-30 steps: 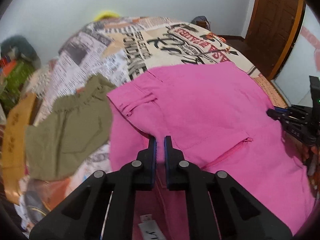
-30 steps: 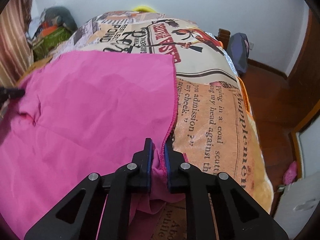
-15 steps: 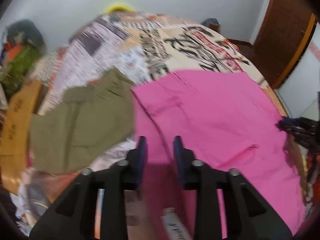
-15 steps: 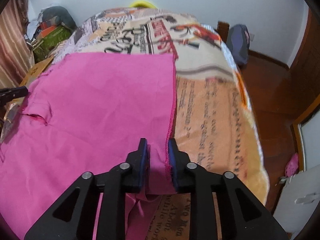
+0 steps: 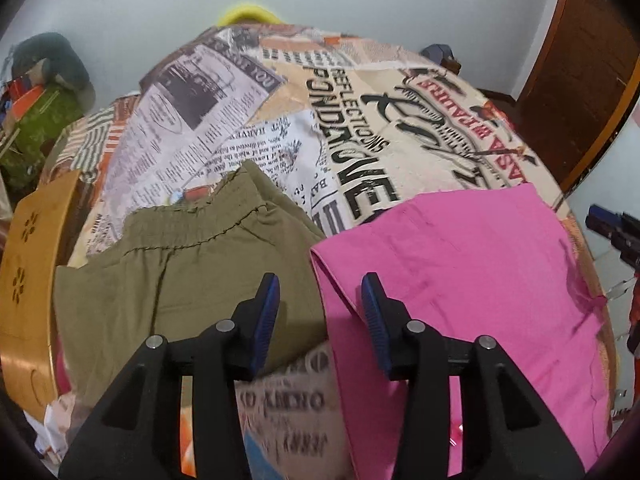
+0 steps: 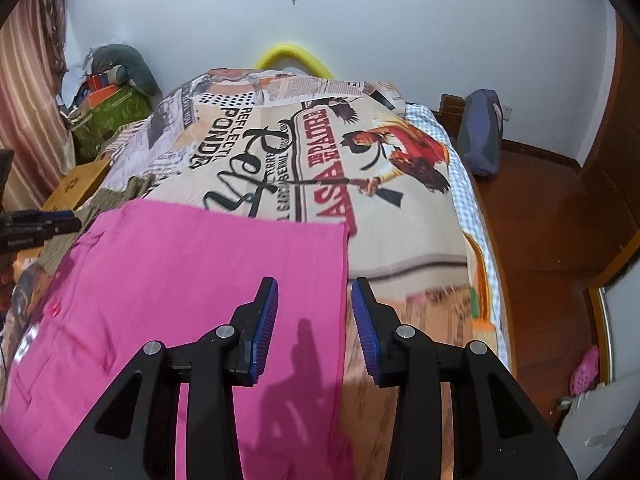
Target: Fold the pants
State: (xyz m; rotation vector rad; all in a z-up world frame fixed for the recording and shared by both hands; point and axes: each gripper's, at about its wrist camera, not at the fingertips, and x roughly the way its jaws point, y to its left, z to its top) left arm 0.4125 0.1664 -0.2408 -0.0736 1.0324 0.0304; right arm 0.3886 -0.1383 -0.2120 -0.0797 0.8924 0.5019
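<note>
Pink pants [image 6: 192, 280] flat, long axis crosswise on bedspread [image 6: 400, 240]

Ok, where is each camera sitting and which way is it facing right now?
Left wrist: on the left tongs, facing down over the bed at the olive garment and the pink pants' left edge; open jaws show, just opened, empty.
Right wrist: on the right tongs, over the pants' right edge; jaws just opened, empty.
Shared: pants, bed, and each view catches the other tongs at its side edge.
</note>
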